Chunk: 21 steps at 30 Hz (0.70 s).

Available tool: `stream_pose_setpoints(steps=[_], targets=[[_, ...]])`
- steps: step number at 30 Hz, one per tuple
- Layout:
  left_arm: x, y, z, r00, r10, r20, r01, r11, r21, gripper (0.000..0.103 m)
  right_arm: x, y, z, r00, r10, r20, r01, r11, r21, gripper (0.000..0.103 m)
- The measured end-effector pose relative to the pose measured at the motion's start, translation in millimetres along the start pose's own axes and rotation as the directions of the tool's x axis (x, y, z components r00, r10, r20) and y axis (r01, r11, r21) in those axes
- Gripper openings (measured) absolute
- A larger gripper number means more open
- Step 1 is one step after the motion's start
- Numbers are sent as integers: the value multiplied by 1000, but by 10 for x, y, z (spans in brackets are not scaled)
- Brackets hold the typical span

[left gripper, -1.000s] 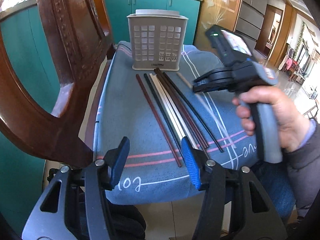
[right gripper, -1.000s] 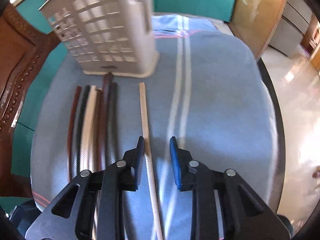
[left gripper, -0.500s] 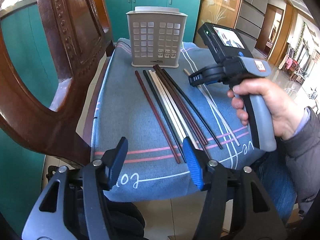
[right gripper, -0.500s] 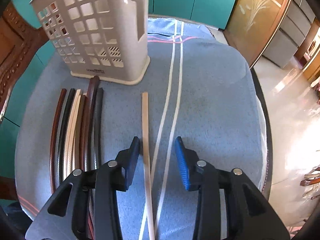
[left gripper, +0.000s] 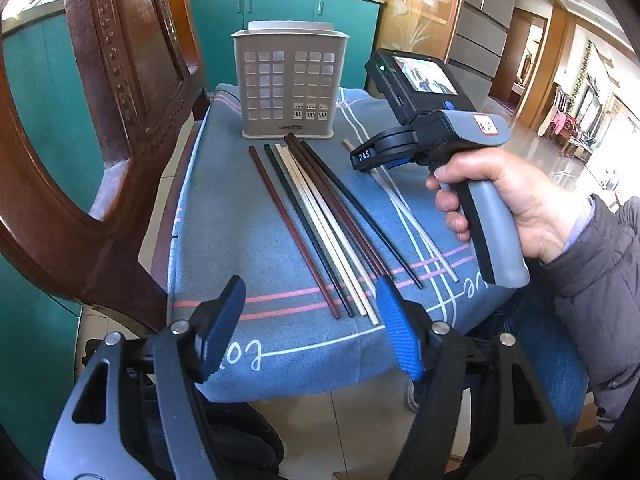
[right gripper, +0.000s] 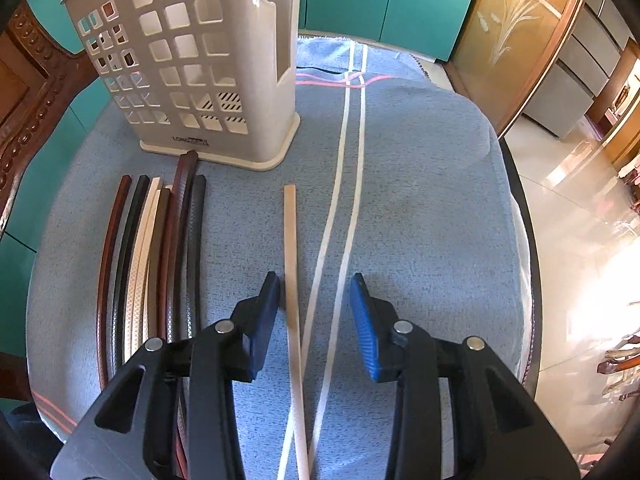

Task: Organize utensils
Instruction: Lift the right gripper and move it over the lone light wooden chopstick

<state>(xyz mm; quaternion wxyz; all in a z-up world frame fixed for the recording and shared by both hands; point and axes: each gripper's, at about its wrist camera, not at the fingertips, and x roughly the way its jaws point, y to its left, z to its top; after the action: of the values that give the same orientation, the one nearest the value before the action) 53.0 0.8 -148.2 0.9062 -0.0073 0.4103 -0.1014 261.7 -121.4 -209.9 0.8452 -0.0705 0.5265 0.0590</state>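
Left wrist view: left hand-held gripper (left gripper: 310, 320) hangs over the near edge of the worktop (left gripper: 224, 216), jaws opening, nothing between them. Blue woven cloth with pink and white stripes. Slim square-section chopsticks (left gripper: 320, 224), red-brown, black and cream, lie side by side. Beige perforated plastic holder (left gripper: 290, 88) stands upright behind them.

Right wrist view: right hand-held gripper (right gripper: 314, 312) spread, pads clear of a single pale chopstick (right gripper: 292, 280) lying flat between them, apart from the bundle.
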Motion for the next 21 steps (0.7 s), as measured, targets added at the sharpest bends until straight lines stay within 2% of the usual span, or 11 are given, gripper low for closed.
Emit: stream_pose_setpoints(steps=[5,10,14,17,21], targets=[[-40,0,-43,999,-36,11,36,999,21,68,50,2,74,1000,-10,-13,10,999,33,36],[-2,-3,-10,997,-69,27,68,997,46,68,38,-19,125,998,-34,-55,40,993,109,20],[35,9,22,997,-60,39,57,996,66,68,29,-28,130,996,-80,-45,83,994,74,20],[112,50,45,998,-59,21,58,997,58,68,25,-85,112,998,-47,-38,50,996,78,20],[230,74,117,1000,-24,4,24,998,63,68,29,-174,87,1000,6,-21,-5,999,49,21]])
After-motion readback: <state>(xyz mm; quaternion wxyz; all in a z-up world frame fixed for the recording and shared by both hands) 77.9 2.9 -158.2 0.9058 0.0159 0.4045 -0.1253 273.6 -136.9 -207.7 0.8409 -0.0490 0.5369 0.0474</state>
